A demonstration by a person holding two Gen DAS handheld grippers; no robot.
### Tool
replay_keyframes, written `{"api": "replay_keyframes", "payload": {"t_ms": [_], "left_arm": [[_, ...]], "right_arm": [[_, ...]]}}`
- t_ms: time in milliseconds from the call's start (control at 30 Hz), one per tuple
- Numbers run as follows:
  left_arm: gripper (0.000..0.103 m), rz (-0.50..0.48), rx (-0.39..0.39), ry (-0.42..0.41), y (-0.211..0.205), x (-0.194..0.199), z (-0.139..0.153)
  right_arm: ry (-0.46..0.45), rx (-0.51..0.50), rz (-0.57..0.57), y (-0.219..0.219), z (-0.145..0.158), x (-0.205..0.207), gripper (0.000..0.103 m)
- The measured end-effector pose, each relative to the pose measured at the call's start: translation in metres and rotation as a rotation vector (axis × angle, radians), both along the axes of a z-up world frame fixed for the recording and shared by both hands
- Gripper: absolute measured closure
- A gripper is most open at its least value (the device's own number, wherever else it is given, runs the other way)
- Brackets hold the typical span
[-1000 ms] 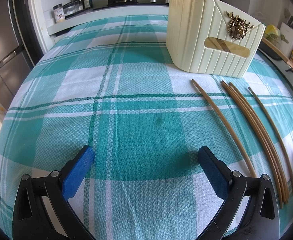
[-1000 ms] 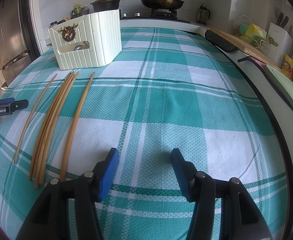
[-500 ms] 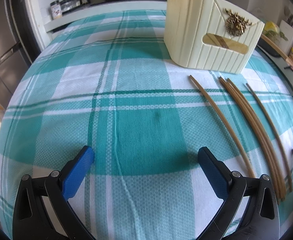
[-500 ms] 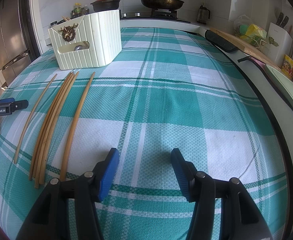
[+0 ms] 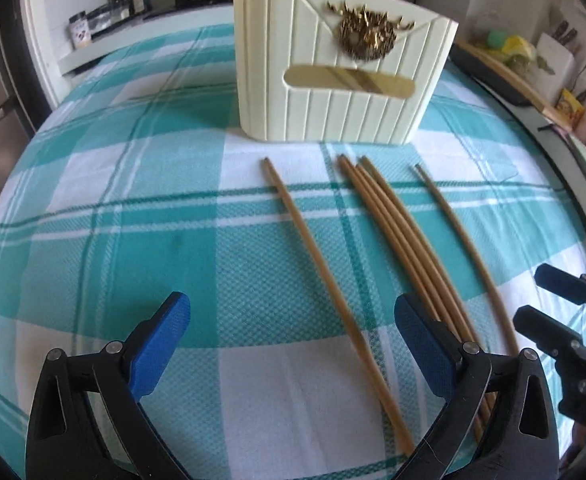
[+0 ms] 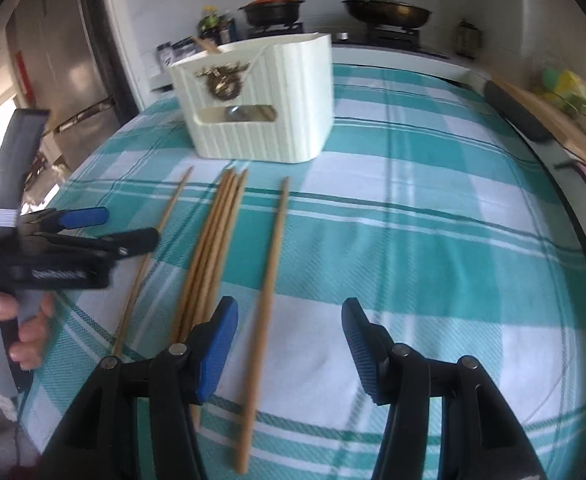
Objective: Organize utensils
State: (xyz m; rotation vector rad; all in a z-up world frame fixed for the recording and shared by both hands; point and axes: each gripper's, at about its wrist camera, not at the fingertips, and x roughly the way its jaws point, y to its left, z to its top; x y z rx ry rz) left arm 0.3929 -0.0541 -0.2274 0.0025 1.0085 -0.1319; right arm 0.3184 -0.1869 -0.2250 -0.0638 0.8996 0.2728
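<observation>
Several wooden chopsticks lie lengthwise on the teal checked tablecloth (image 5: 173, 240) in front of a cream ribbed utensil holder (image 5: 333, 80), which also shows in the right wrist view (image 6: 261, 112). My left gripper (image 5: 293, 344) is open and empty; the leftmost single chopstick (image 5: 325, 292) lies between its jaws. A bundle of chopsticks (image 5: 405, 248) passes under its right finger. My right gripper (image 6: 289, 348) is open and empty over the rightmost single chopstick (image 6: 267, 300). The left gripper shows in the right wrist view (image 6: 93, 228). The right gripper's fingertips (image 5: 549, 320) show at the left wrist view's right edge.
A stove with a pot (image 6: 271, 10) and a pan (image 6: 385, 10) stands behind the table. Spice jars (image 5: 105, 12) sit on the counter at back left. A cutting board (image 6: 553, 128) and a knife block lie along the right counter. A fridge (image 6: 57, 68) stands left.
Both grippers have moved toward the chopsticks. The left one shifted right and forward, the right one shifted left, so each now has a single chopstick between its jaws.
</observation>
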Motion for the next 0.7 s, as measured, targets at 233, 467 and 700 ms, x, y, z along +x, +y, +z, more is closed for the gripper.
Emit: {"api": "replay_keyframes", "payload": {"t_ms": [233, 467, 700], "left_arm": [[0.071, -0.066, 0.065, -0.053, -0.006, -0.017, 0.002], [0.096, -0.065, 0.06, -0.046, 0.018, -0.029, 0.004], [0.096, -0.011, 0.076, -0.03, 0.069, -0.061, 0.005]], "right_arm": [[0.046, -0.119, 0.058, 0.022, -0.019, 0.012, 0.092], [0.05, -0.119, -0.012, 0.006, -0.019, 0.003, 0.096], [0.053, -0.167, -0.076, -0.027, -0.017, -0.028, 0.096]]}}
